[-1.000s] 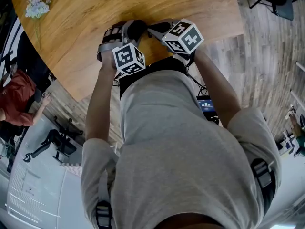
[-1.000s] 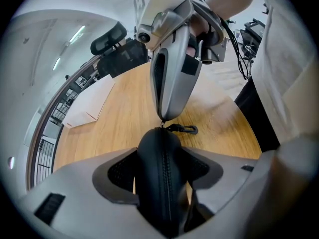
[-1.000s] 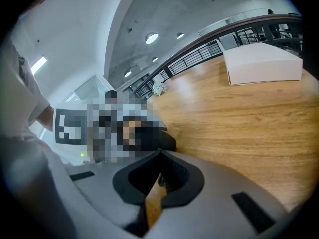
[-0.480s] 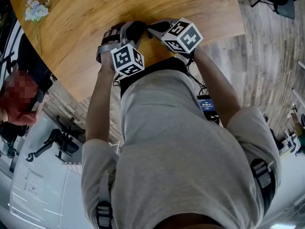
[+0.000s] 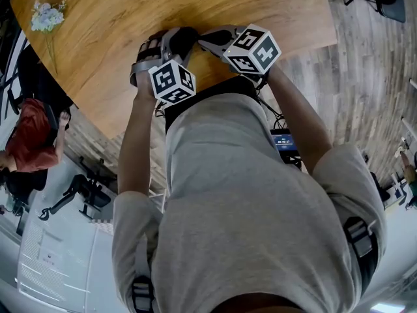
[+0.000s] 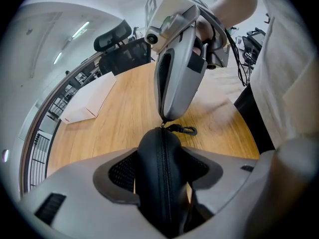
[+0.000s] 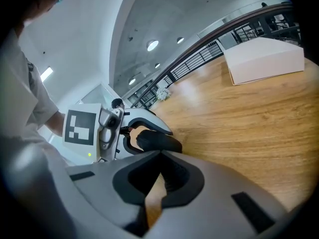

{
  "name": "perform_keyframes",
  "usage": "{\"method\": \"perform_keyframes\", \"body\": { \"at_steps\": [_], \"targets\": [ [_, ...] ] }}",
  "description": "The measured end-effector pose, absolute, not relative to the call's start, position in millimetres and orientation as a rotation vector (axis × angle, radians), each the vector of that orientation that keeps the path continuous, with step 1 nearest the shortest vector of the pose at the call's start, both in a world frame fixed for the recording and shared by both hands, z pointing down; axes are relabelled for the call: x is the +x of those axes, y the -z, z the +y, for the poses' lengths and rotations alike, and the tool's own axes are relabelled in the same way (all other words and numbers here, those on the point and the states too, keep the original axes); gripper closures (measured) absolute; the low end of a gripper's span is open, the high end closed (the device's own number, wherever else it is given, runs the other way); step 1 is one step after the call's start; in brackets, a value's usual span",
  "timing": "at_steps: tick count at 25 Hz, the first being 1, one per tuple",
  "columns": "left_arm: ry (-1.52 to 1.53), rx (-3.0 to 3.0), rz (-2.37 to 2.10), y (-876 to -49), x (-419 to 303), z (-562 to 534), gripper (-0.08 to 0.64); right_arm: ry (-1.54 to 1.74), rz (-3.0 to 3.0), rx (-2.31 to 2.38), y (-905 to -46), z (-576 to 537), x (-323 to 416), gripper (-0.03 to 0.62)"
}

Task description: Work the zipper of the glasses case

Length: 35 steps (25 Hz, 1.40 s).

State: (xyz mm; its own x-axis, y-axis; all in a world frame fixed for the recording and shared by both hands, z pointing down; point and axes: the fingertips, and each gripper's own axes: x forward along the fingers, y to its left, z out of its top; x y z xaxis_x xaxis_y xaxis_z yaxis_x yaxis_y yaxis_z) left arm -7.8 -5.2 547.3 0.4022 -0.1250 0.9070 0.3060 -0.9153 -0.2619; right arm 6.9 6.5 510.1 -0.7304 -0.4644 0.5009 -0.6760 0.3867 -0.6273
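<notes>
At the far left of the light brown wooden bench (image 5: 117, 44) lies a little bunch of pale flowers (image 5: 47, 15). Next comes the left gripper (image 5: 171, 41), near the bench's close edge. It points steeply down. Its jaws are clamped on the black rounded glasses case (image 6: 162, 168), one jaw on each side. The case stands on its edge between them, just above the bench, and its zipper line runs up the middle and looks closed. A small black clip (image 6: 185, 130) hangs off the top end of the case. Right there the right gripper (image 6: 164, 116) comes in from the right side. Its jaws are pressed together, and their tip touches the top end of the zipper. The zipper pull is too small to see, so I cannot tell if the jaws pinch it.
</notes>
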Motion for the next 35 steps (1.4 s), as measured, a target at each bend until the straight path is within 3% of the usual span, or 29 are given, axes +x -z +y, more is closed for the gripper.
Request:
{"method": "perform_keyframes", "body": {
  "at_steps": [35],
  "targets": [
    [1.505,-2.279,-0.184,-547.2,-10.3,0.9,0.291,-1.217,-2.386,0.989,-524.6,10.5,15.9,0.568]
  ]
}}
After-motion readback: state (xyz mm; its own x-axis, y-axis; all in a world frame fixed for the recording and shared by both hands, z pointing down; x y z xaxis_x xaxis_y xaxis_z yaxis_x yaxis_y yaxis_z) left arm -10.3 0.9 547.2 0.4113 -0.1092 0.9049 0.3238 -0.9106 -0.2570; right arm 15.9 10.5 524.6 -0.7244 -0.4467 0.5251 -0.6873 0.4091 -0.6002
